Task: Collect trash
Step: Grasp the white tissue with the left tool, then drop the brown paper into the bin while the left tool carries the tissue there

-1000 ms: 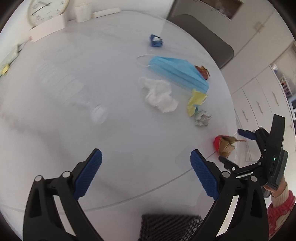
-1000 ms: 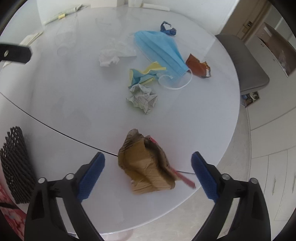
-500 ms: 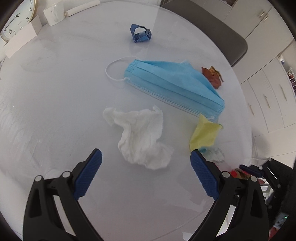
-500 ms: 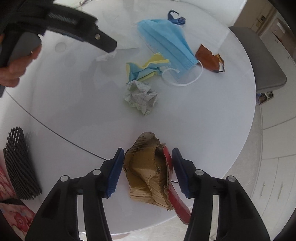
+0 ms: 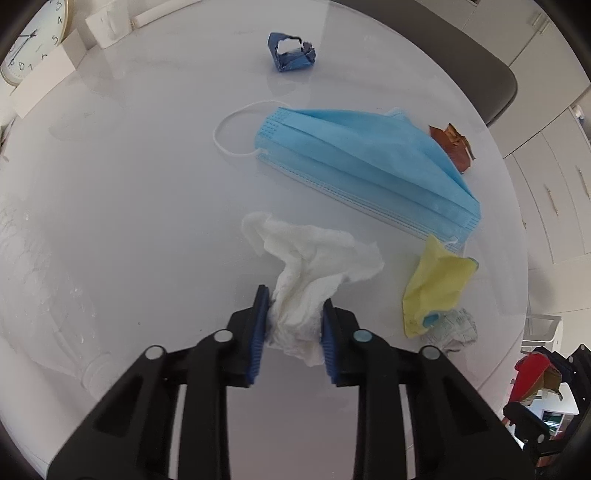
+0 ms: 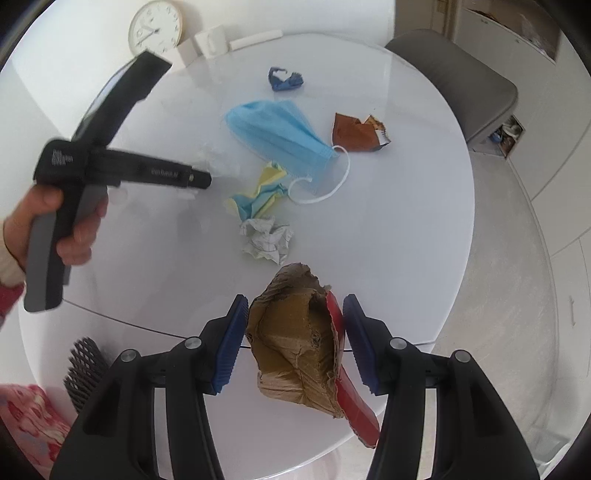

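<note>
My left gripper (image 5: 293,325) is shut on a crumpled white tissue (image 5: 314,273) on the round white table (image 5: 129,221). My right gripper (image 6: 293,332) is shut on a crushed brown and red cardboard piece (image 6: 299,343) and holds it above the table's near edge. On the table lie a blue face mask (image 5: 365,162), a yellow and blue wrapper (image 5: 432,284), a crumpled printed paper ball (image 6: 266,240), a brown wrapper (image 6: 356,133) and a dark blue wrapper (image 5: 291,51).
A clear plastic bottle (image 5: 48,325) lies at the table's left. A black mesh basket (image 6: 85,365) sits beyond the near edge. A clock (image 6: 155,26), a white cup (image 6: 210,40) and a grey chair (image 6: 454,74) stand at the far side.
My left gripper moved forward over the table and shut on the white tissue. My right gripper closed on the cardboard piece and lifted it.
</note>
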